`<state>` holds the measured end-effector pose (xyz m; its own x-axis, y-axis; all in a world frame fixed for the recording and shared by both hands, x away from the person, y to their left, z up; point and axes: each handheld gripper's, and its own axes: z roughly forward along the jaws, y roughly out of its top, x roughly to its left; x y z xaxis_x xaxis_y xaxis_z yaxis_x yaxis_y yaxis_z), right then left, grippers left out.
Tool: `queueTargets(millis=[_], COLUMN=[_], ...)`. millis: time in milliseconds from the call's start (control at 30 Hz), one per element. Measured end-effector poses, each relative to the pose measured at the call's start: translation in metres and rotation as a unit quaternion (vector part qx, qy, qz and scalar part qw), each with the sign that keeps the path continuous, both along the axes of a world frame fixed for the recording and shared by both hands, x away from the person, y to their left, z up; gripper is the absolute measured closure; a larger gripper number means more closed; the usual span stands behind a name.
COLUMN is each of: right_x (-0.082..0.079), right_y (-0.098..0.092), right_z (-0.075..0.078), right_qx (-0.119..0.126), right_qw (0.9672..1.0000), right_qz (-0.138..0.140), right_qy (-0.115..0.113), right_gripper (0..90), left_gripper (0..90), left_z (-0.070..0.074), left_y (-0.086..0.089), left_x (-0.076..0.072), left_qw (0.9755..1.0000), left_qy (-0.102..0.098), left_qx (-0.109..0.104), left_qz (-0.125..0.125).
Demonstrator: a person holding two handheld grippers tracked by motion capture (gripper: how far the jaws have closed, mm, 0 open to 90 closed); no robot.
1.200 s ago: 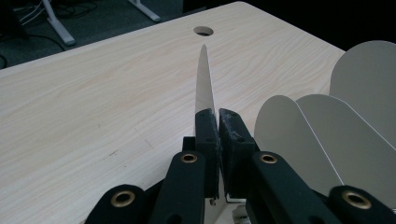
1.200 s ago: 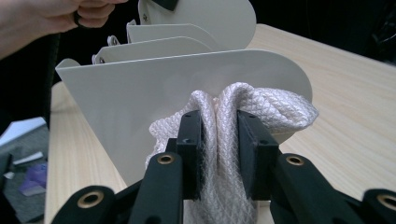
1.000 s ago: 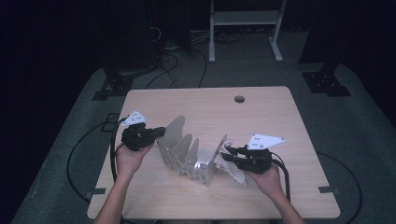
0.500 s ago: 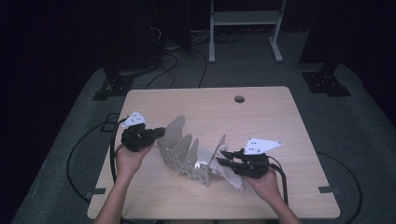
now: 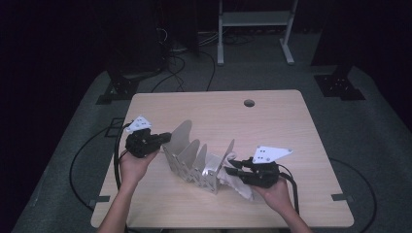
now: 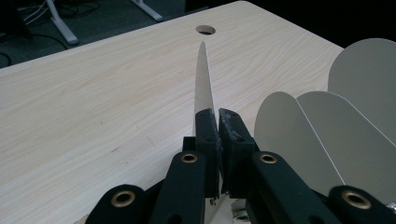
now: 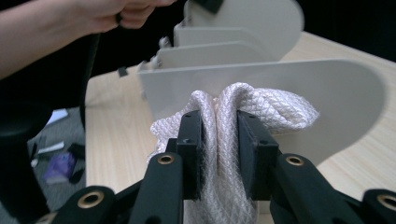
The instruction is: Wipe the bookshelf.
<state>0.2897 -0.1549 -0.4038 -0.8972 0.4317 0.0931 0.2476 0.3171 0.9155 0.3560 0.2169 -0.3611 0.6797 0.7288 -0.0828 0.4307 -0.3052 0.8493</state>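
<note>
Nearest the person, at the table's (image 5: 301,121) front right, the right gripper (image 5: 232,166) is clamped on a bunched white cloth (image 5: 238,182); in the right gripper view its jaws pinch a fold of the quilted fabric (image 7: 224,140), which is pressed against the closest divider of a metal rack (image 7: 261,84). Just left of that, toward the middle of the table, the rack (image 5: 199,160) stands with its rounded dividers upright in a row, the cloth touching its right end. At the rack's left end, a little farther back, the left gripper (image 5: 167,137) is clamped on the outermost divider; the left gripper view shows its jaws (image 6: 217,126) closed on the thin plate (image 6: 203,79) seen edge-on, with the neighbouring dividers to the right. Beyond, near the table's far edge, is a round cable hole (image 5: 249,103). Behind the table, cables (image 5: 170,63) lie on the grey floor.
</note>
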Motion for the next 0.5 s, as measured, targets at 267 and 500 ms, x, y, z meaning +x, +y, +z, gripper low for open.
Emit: queueTargets(millis=[267,500], right_x=[-0.0009,-0.0045], right_y=[0.0011,0.0045], right_z=[-0.0001,-0.0019], right_qx=[-0.003,0.004], right_qw=[1.0,0.9999], right_qz=[0.003,0.013], right_qy=[0.0,0.006], right_gripper=[71.4,71.5], left_gripper=[86.9,87.0], left_z=[-0.0003,-0.0004], left_y=[0.0013,0.0016], left_x=[-0.0006,-0.0005], left_qw=[1.0,1.0], left_qy=[-0.002,-0.002], left_qx=[-0.001,-0.003], left_qz=[0.0,0.003])
